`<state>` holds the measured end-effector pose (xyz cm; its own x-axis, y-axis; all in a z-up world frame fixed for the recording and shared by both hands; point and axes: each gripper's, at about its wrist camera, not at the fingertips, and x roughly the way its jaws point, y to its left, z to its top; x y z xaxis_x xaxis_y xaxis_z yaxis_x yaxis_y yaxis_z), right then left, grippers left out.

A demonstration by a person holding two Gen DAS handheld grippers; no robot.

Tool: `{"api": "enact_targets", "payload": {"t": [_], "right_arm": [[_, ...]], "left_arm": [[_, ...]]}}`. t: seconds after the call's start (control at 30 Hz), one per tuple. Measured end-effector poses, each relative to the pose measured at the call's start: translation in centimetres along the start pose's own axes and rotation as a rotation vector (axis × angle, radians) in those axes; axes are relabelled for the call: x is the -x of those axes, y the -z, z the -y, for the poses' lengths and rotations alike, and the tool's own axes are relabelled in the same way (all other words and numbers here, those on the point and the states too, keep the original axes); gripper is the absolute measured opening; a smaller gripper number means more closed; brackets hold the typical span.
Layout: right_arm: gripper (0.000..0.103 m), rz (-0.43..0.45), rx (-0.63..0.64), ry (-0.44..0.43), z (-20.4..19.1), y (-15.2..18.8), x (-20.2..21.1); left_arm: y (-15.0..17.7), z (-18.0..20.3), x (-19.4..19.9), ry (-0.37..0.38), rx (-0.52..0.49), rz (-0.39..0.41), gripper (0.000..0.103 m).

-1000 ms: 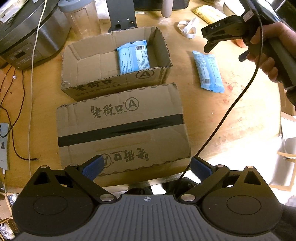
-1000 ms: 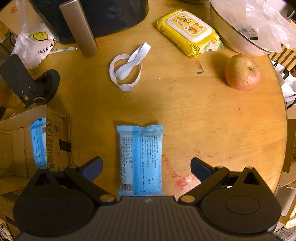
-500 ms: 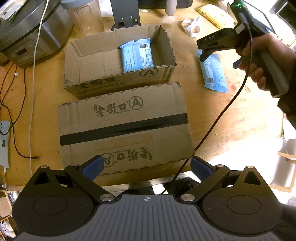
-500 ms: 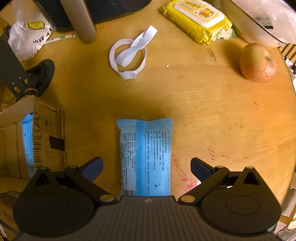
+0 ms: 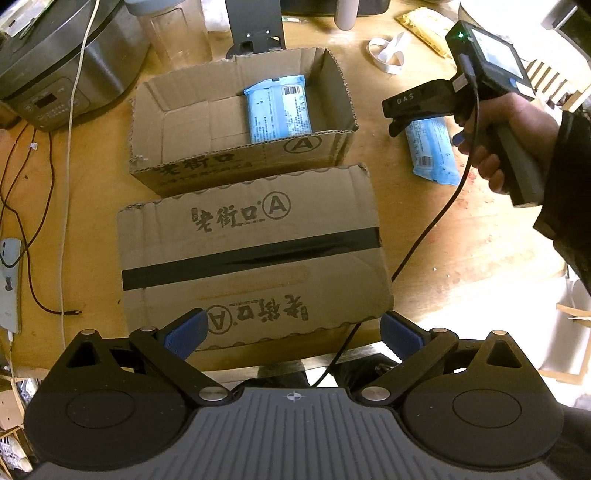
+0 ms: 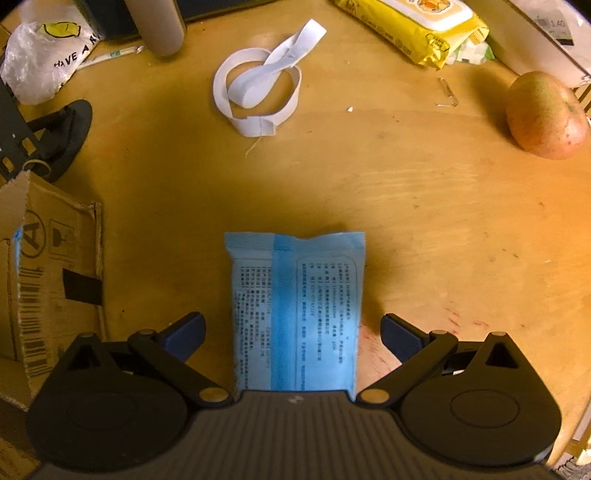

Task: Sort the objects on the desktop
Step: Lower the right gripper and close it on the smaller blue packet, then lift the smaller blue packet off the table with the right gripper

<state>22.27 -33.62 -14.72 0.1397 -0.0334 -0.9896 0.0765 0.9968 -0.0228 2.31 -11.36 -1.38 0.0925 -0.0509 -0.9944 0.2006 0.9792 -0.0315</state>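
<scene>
A blue tissue pack [image 6: 295,314] lies flat on the wooden table, between the open fingers of my right gripper [image 6: 293,334], which hovers low over it; it also shows in the left wrist view [image 5: 432,155] under the right gripper [image 5: 397,123]. An open cardboard box [image 5: 236,166] holds another blue pack [image 5: 279,107]. My left gripper [image 5: 291,330] is open and empty above the near flap [image 5: 251,254] of the box.
A white strap loop [image 6: 258,88], a yellow wipes pack [image 6: 410,22], an apple [image 6: 546,114], a plastic bag [image 6: 44,55] and a black stand [image 6: 55,133] lie around. A rice cooker [image 5: 59,59], cables and a clear jar [image 5: 173,33] stand at the left.
My right gripper has moved forward and down over the blue pack, which now lies between its fingers. The left gripper view shifted slightly closer to the box.
</scene>
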Motion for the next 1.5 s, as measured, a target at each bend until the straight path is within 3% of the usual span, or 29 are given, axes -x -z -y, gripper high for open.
{"api": "enact_targets", "payload": {"t": [0.43, 0.53, 0.6, 0.67, 0.93, 1.07, 1.5], "right_arm": [[0.102, 0.024, 0.020, 0.026, -0.3, -0.4, -0.4], [0.084, 0.025, 0.004, 0.021, -0.2, -0.6, 0.1], [0.063, 0.028, -0.006, 0.022, -0.1, -0.9, 0.4], [0.060, 0.018, -0.010, 0.019, 0.1, -1.4, 0.5], [0.060, 0.026, 0.004, 0.023, 0.2, -2.7, 0.0], [0.060, 0.033, -0.021, 0.029, -0.3, 0.6, 0.7], [0.059, 0.023, -0.014, 0.018, -0.1, 0.9, 1.8]], "left_arm": [[0.0, 0.0, 0.0, 0.004, -0.001, 0.000, 0.102], [0.0, -0.2, 0.0, 0.000, 0.006, -0.001, 0.102], [0.1, -0.3, -0.1, -0.001, 0.011, -0.002, 0.102], [0.1, -0.3, -0.1, -0.002, 0.012, -0.002, 0.102], [0.2, -0.2, 0.1, 0.001, 0.006, -0.002, 0.102], [0.3, -0.2, 0.1, 0.002, 0.004, -0.002, 0.102], [0.7, -0.3, 0.1, 0.006, 0.012, -0.001, 0.102]]}}
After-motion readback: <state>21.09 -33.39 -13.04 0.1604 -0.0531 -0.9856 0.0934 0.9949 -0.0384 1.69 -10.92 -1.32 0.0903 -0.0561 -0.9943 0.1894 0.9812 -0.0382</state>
